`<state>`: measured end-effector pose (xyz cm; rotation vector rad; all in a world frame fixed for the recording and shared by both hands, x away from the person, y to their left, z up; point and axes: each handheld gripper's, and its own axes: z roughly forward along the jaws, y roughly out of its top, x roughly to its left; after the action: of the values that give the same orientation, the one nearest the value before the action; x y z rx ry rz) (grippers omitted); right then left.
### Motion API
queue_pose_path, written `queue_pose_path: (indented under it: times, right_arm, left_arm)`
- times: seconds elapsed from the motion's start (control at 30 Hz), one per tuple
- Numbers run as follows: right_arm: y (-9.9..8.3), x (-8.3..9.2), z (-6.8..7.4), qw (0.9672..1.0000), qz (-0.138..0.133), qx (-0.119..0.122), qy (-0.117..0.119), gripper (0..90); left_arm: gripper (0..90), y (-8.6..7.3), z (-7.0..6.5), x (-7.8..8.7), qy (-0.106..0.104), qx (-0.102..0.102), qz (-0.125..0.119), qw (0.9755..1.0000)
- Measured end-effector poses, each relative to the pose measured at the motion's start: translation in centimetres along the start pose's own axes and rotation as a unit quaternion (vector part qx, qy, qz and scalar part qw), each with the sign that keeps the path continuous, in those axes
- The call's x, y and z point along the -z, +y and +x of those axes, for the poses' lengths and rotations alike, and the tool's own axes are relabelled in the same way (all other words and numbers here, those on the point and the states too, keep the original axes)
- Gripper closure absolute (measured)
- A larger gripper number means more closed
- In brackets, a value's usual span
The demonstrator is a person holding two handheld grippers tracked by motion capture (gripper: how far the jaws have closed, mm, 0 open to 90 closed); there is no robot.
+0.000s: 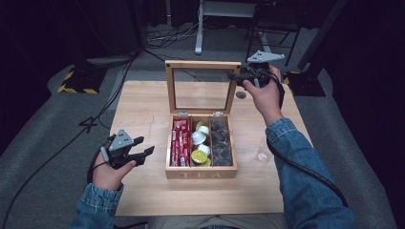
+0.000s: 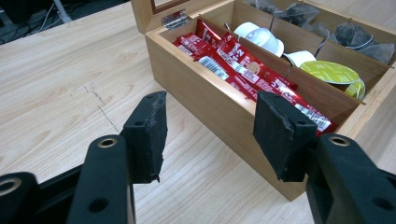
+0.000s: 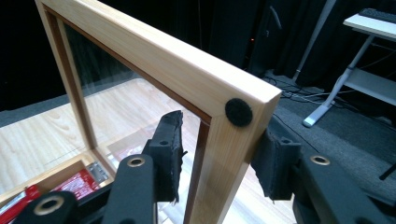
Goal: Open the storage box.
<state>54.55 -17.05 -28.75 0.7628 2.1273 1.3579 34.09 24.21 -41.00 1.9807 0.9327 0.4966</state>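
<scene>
1. We see the wooden tea box (image 1: 201,172) at the centre of the high view, sitting on the desk (image 1: 143,109), with its glass lid (image 1: 202,66) standing upright above it.
2. Our right gripper (image 1: 240,76) is at the lid's upper right corner. In the right gripper view the jaws straddle the lid's side rail (image 3: 219,154). The right pad sits against the wood, while the left pad stands off with a visible gap, so the jaws are apart and not clamped.
3. Our left gripper (image 1: 143,153) hovers at the lower left of the high view, jaws apart and empty, just beside the box's left wall (image 2: 205,105).
4. Inside, red sachets (image 1: 180,141) fill the left compartment, capsules (image 1: 200,143) the middle and dark tea bags (image 1: 220,141) the right.
5. We judge the main risk to be the lid: with no firm grip it could drop shut, or swing too far back and strain the hinges (image 2: 173,19).
6. A sideways push on the rail could slide or tip the unbraced box, since the left jaws are not steadying it.
</scene>
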Motion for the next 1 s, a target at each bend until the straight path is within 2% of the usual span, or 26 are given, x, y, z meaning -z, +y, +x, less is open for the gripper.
queue_pose_path:
  times: [0.23, 0.4, 0.73, 1.0]
  right_arm:
    - [-0.4, -1.3, -0.6, 0.9998, 0.015, -0.008, -0.009, 53.8]
    - [-1.2, -2.3, -1.0, 0.9993, 0.010, -0.036, -0.007, 50.4]
    - [-2.3, -3.5, -1.4, 0.9986, 0.036, -0.030, -0.023, 49.9]
    - [-3.5, -4.3, -1.8, 0.9974, 0.051, -0.042, -0.030, 49.6]
  left_arm:
    - [44.2, -0.2, 0.2, 0.0, 0.000, 0.004, 0.002, 1.0000]
    - [43.8, -0.2, 0.2, -0.2, -0.002, 0.002, 0.004, 1.0000]
    - [43.0, -0.9, 0.5, -0.8, -0.007, 0.017, 0.016, 0.9997]
    - [42.4, -1.1, 0.7, -1.0, -0.006, 0.020, 0.022, 0.9996]
